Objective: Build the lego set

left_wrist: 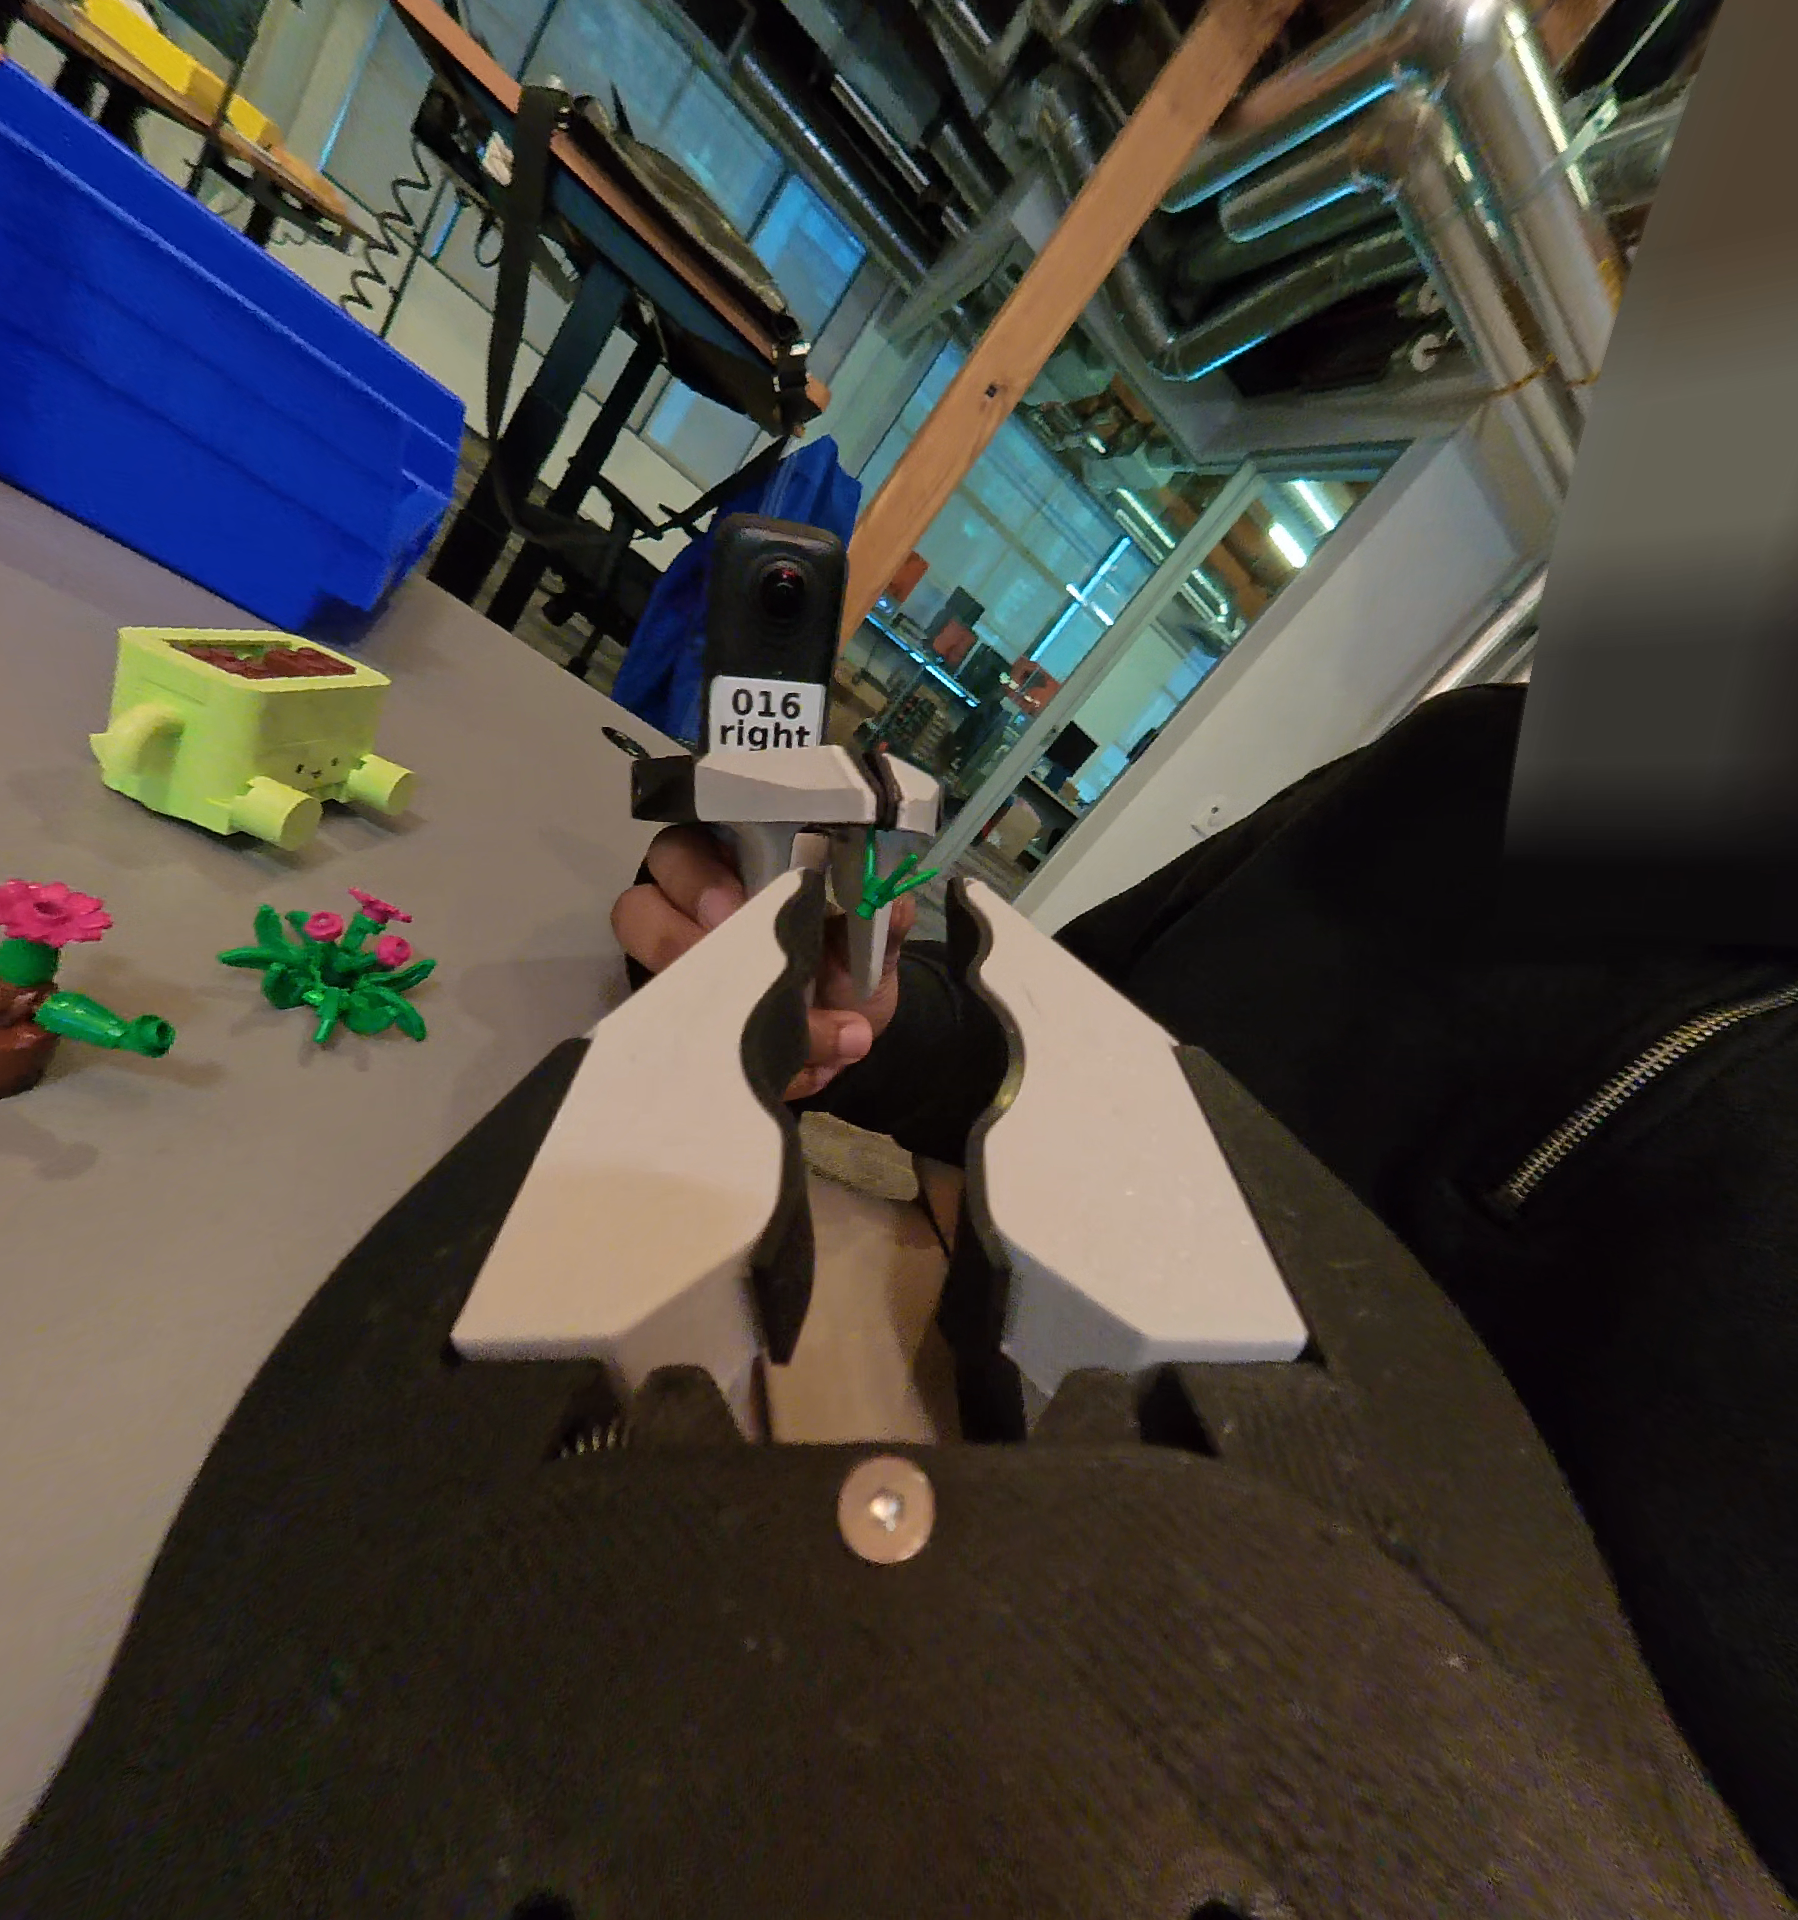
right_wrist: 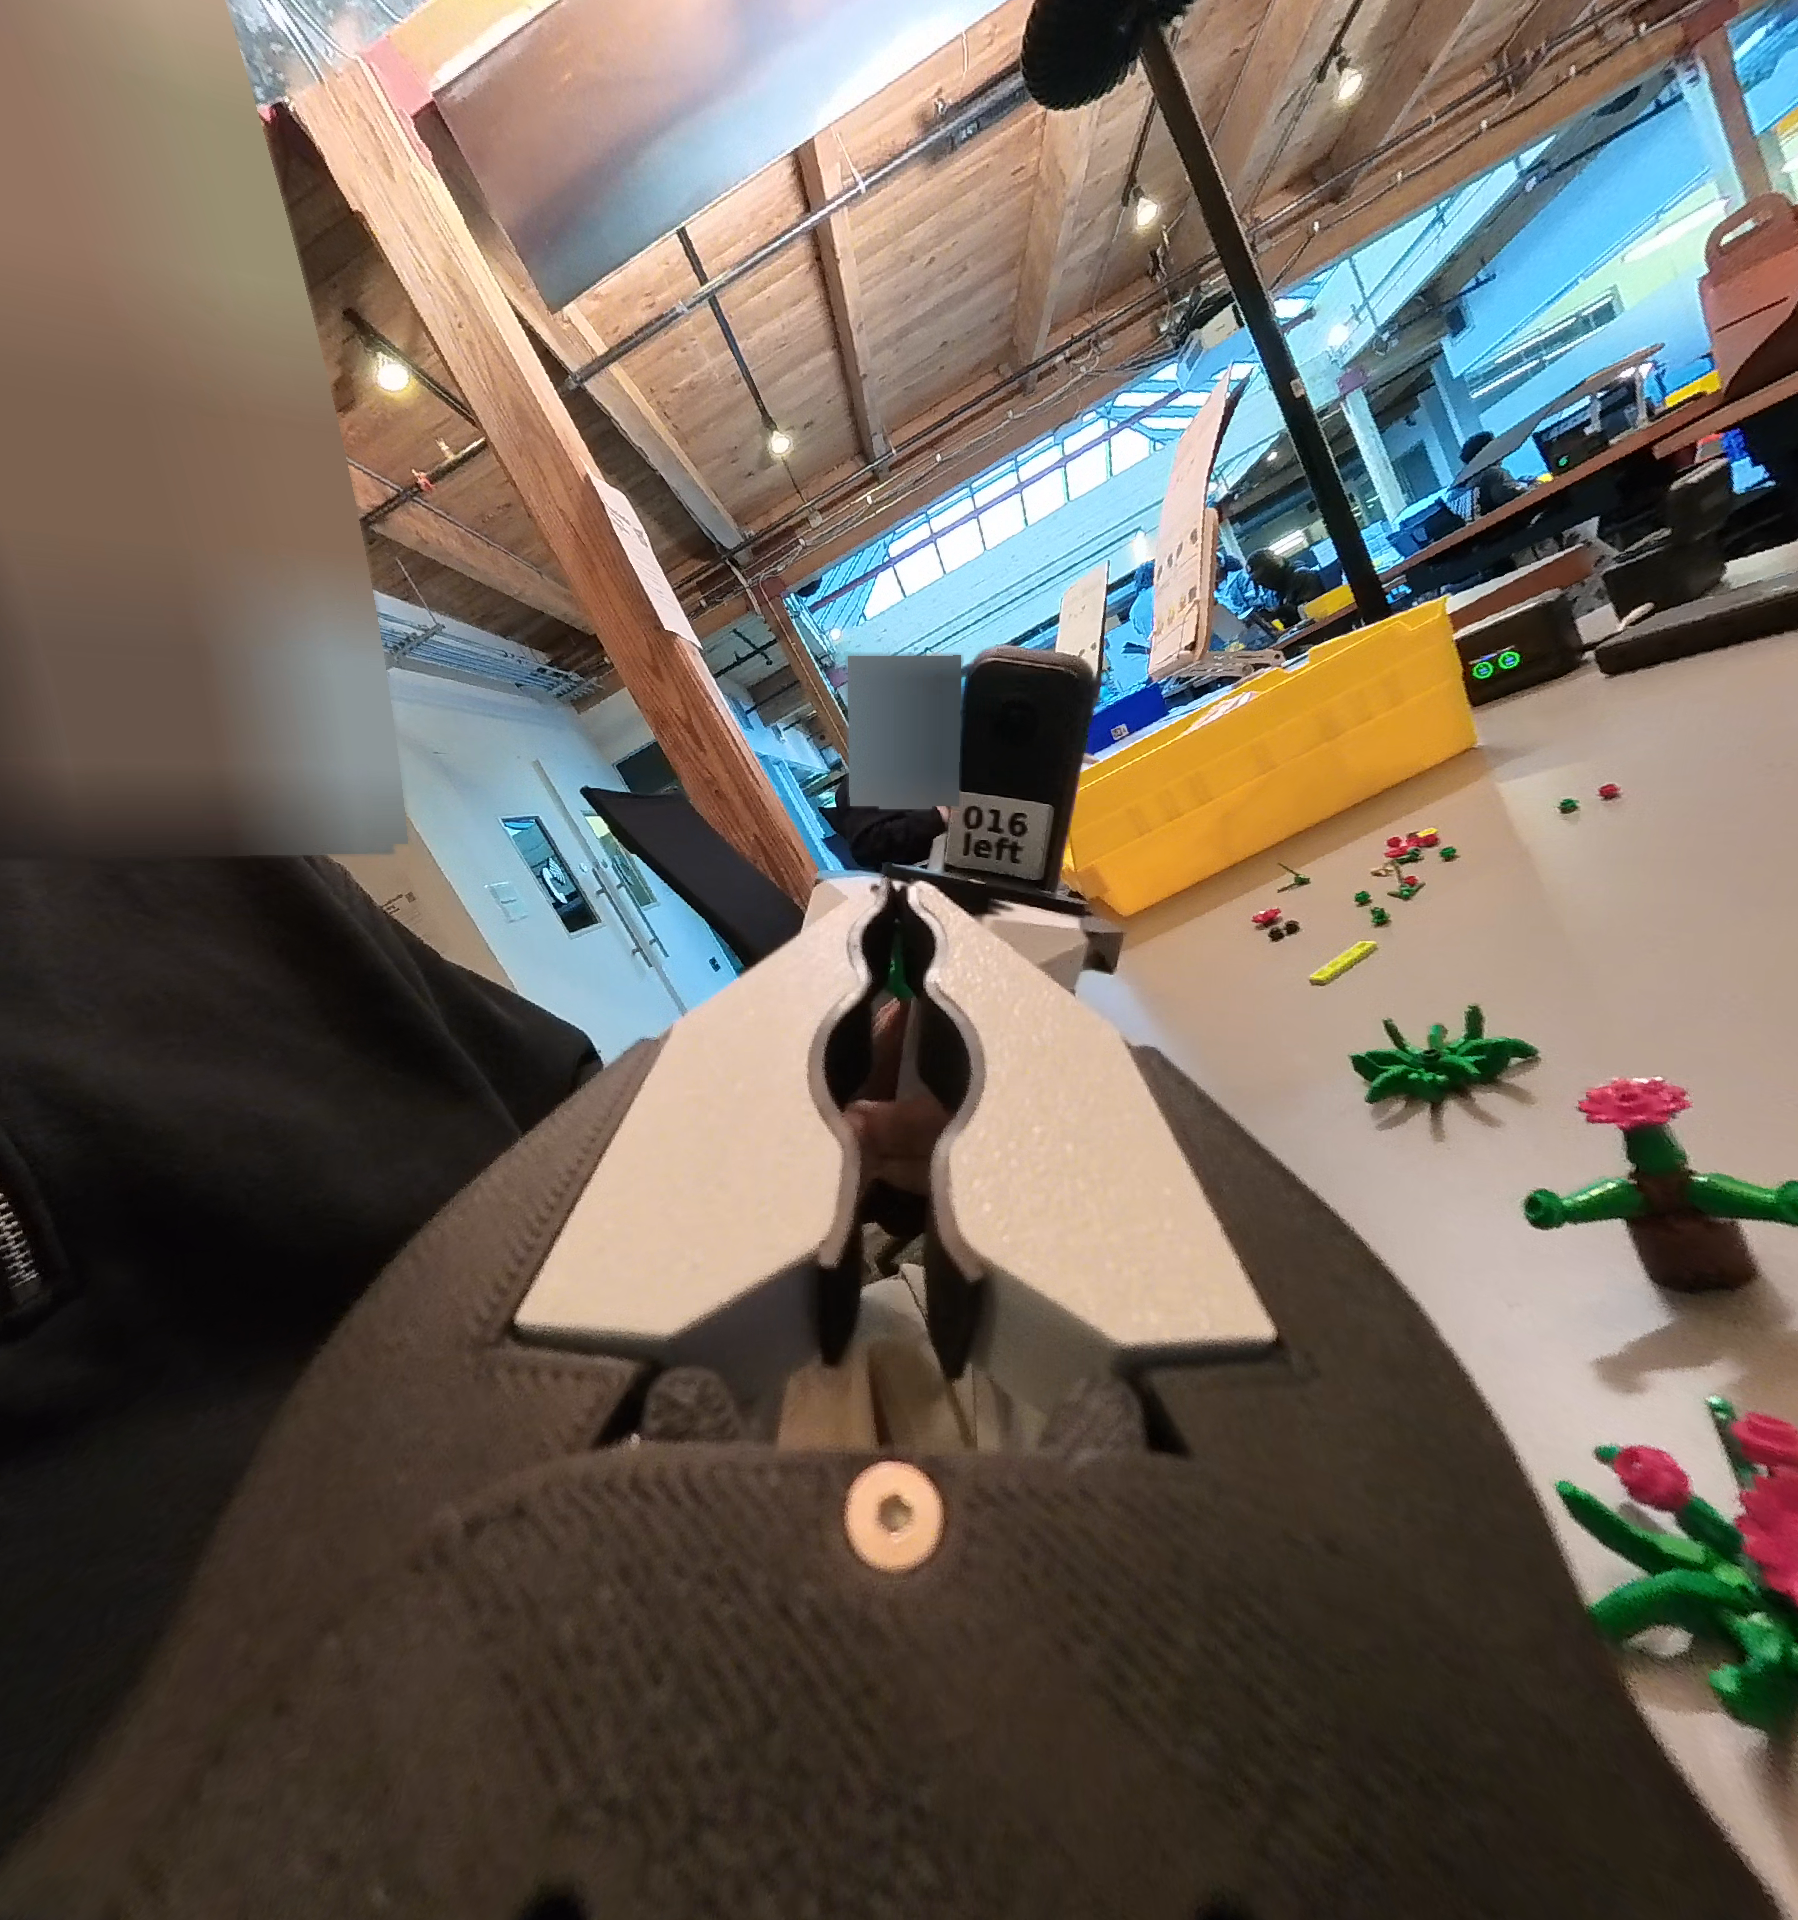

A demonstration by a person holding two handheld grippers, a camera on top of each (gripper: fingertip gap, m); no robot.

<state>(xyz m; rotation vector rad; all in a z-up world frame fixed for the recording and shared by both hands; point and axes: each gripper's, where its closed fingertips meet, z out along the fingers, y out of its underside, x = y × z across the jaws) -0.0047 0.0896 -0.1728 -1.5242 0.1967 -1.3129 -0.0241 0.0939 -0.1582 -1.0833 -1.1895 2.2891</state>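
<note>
- My right gripper (right_wrist: 900, 914) jaws are clamped on a green stem piece (left_wrist: 887, 883).
- My left gripper (left_wrist: 879, 904) jaws stand apart, holding nothing.
- Flower builds (left_wrist: 329, 961) rest on the table (left_wrist: 251, 1247).

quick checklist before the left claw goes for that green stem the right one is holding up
1. Right claw shut on the green stem piece: ok.
2. Left claw open and holding nothing: ok.
3. Stem lined up between the left claw's fingers: not ok, it sits beyond the tips.
4. Stem sprigs free of the grip: ok.
5. Both claws raised off the table: ok.
6. Grip firm enough for a handover: cannot tell.
</note>
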